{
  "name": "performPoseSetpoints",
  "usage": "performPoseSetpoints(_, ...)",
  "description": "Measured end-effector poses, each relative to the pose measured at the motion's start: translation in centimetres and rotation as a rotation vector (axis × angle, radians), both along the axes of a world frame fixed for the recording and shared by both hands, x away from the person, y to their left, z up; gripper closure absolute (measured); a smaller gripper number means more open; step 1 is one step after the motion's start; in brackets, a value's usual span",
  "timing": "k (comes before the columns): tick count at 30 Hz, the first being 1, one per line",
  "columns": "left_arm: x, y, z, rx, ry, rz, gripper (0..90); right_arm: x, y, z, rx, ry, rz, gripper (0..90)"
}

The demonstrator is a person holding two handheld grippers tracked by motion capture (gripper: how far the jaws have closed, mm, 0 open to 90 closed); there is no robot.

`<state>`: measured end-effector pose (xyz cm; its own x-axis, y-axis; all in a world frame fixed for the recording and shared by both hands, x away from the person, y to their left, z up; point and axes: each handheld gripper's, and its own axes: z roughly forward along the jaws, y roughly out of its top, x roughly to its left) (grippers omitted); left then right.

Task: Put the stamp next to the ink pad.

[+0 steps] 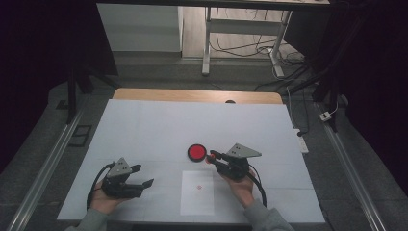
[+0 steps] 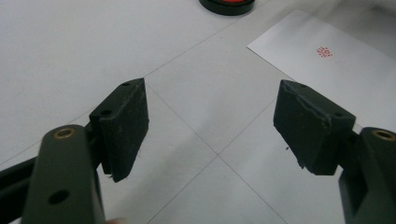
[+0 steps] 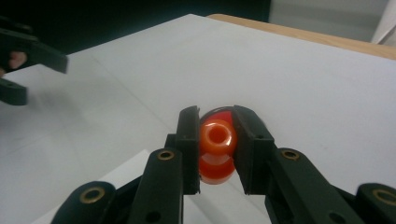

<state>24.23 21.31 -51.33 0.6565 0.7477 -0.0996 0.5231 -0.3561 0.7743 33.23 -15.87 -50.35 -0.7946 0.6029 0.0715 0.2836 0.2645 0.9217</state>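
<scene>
My right gripper [image 1: 210, 156] is shut on a small orange stamp [image 3: 217, 140] with a round hole in its end, pinched between both pads [image 3: 189, 140]. It hovers beside the round red ink pad [image 1: 197, 152] in its black case. The pad's rim [image 3: 219, 111] peeks out behind the stamp. In front of it lies a white sheet of paper [image 1: 197, 192] bearing a small red stamp mark [image 1: 198, 187]. My left gripper [image 1: 143, 175] rests low at the left front of the table, open, with nothing between its pads [image 2: 126, 126]. Ahead of it lie the sheet [image 2: 327, 74], the mark [image 2: 324, 51] and the ink pad [image 2: 227, 3].
A white cover [image 1: 192, 125] spreads over the table, with a wooden edge [image 1: 197, 95] showing at the far side. Beyond it stand desk legs and loose cables [image 1: 250, 48] on the floor. A metal rail [image 1: 43, 168] runs along the left.
</scene>
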Motion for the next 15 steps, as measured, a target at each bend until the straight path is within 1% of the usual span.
performPoseSetpoints(1,0.0,0.0,0.0,0.000,0.000,0.001,27.0,0.2,-0.1,0.1,-0.012,0.001,-0.007,72.3)
performPoseSetpoints(7,0.0,0.0,0.0,0.000,0.000,0.000,27.0,1.5,-0.5,0.1,-0.024,0.001,-0.052,72.3)
performPoseSetpoints(10,0.0,0.0,0.0,-0.001,0.000,0.002,27.0,2.3,-0.6,0.0,-0.015,0.017,-0.069,72.3)
performPoseSetpoints(15,0.1,0.1,-0.1,-0.001,0.003,0.002,27.0,3.4,-0.5,-0.3,-0.034,0.044,-0.081,72.3)
